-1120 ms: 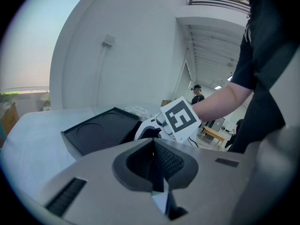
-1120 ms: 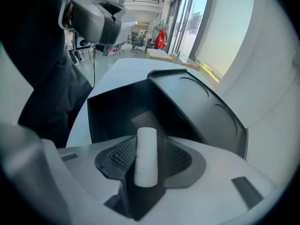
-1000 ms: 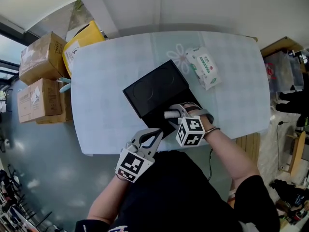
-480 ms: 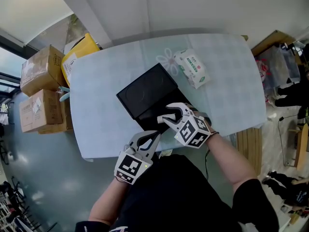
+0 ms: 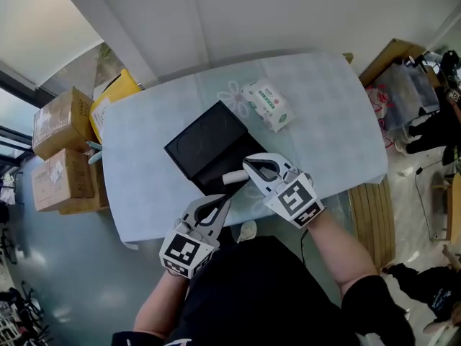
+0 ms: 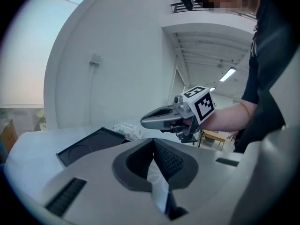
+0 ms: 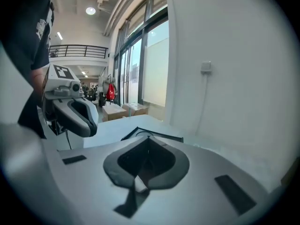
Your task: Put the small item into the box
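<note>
1. In the head view, a black box (image 5: 202,146) is set on the table (image 5: 331,114), and a pack of wet wipes (image 5: 266,104) is laid just beyond it. The small white item (image 5: 233,177) is seen in the near part of the box, just beside the tip of the right claw (image 5: 251,166). The left claw (image 5: 225,200) is held at the table's near edge.
2. In the left gripper view, the left claw's jaws are pressed together, and nothing is caught between them. The right claw is raised clear of the table.
3. In the right gripper view, the right claw's jaws have just been closed and are seen together, empty. The box's edge is seen past them.
</note>
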The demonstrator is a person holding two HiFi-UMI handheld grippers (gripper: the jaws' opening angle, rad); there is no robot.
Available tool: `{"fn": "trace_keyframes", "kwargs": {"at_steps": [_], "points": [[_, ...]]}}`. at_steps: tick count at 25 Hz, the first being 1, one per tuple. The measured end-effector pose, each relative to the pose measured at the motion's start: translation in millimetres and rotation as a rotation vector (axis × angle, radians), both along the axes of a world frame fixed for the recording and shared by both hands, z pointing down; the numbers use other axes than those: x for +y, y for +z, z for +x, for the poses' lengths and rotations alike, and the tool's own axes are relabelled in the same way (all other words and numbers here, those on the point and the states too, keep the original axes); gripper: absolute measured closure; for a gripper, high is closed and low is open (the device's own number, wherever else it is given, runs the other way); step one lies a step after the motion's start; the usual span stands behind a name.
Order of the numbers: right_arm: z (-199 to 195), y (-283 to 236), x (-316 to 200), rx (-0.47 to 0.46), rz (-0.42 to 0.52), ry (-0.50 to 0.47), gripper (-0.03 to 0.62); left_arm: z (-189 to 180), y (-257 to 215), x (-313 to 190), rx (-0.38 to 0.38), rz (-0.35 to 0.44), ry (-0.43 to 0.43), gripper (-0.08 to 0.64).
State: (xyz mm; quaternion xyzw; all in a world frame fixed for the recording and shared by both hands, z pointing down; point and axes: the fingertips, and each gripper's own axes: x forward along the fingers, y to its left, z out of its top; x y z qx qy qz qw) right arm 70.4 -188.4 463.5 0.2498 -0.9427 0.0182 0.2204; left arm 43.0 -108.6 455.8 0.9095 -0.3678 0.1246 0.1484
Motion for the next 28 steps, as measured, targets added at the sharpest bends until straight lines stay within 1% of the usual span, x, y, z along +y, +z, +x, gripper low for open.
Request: {"fn": "trace_keyframes", "kwargs": {"at_steps": [3, 7, 11, 14, 21, 28], "points": [[9.0, -22.9, 8.3, -0.057, 0.021, 0.035, 0.581, -1.1, -13.0, 6.2, 0.009, 0.013, -0.022, 0.552], [18.4, -49.6, 23.0, -0.123, 0.039, 0.072, 0.583, -7.4, -30.6, 16.1, 0.025, 0.050, -0.057, 0.552], [23.2, -68.9, 38.2, -0.167, 0.049, 0.089, 0.583, -14.9, -48.9, 21.5, 0.031, 0.079, -0.095, 0.552], [23.6, -73.1, 48.2, -0.180, 0.039, 0.096, 0.583, -18.7, -52.6, 25.9, 0.040, 0.094, -0.102, 0.552], [23.1, -76.2, 64.4, -0.214, 0.010, 0.143, 0.583, -27.5, -57.7, 33.7, 0.058, 0.100, -0.086, 0.552], [12.4, -72.3, 88.7, -0.247, -0.037, 0.212, 0.583, -43.6, -62.2, 48.9, 0.057, 0.095, -0.034, 0.552]]}}
